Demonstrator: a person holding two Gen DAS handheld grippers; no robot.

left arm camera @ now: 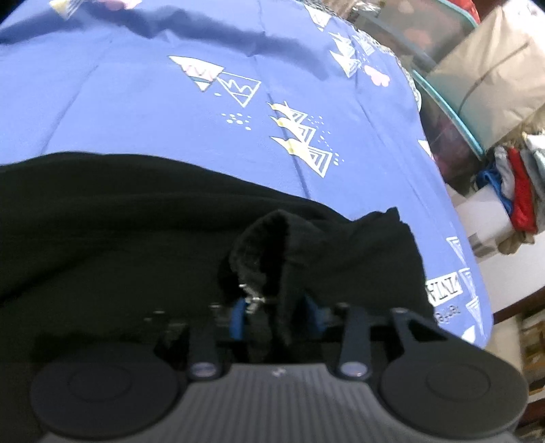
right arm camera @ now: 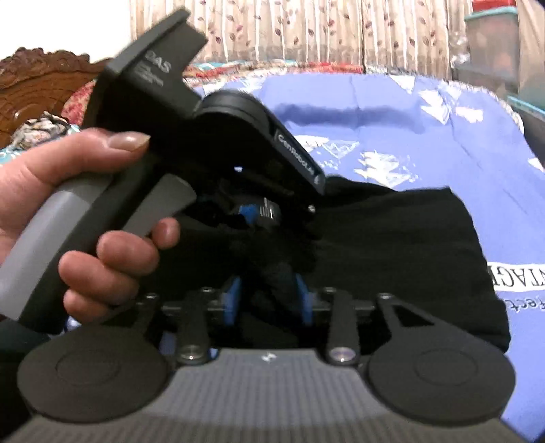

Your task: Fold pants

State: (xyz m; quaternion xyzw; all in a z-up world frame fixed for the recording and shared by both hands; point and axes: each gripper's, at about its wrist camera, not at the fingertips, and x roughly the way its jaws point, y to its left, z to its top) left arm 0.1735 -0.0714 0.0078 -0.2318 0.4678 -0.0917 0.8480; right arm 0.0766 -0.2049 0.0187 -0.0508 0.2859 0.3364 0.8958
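Note:
Black pants (left arm camera: 119,218) lie on a blue printed bedsheet (left arm camera: 136,112). My left gripper (left arm camera: 277,313) is shut on a bunched fold of the pants, lifted a little between its blue pads. In the right wrist view my right gripper (right arm camera: 267,300) is also shut on a bunch of the black pants (right arm camera: 391,245). The left gripper's body (right arm camera: 190,112), held by a hand, sits just ahead and to the left of it, its fingers down in the same cloth.
The bedsheet (right arm camera: 408,112) covers the bed. A plastic storage bin (left arm camera: 446,102) and a pile of clothes (left arm camera: 517,184) stand past the bed's right edge. A carved wooden headboard (right arm camera: 41,81) and a curtain (right arm camera: 306,30) are behind.

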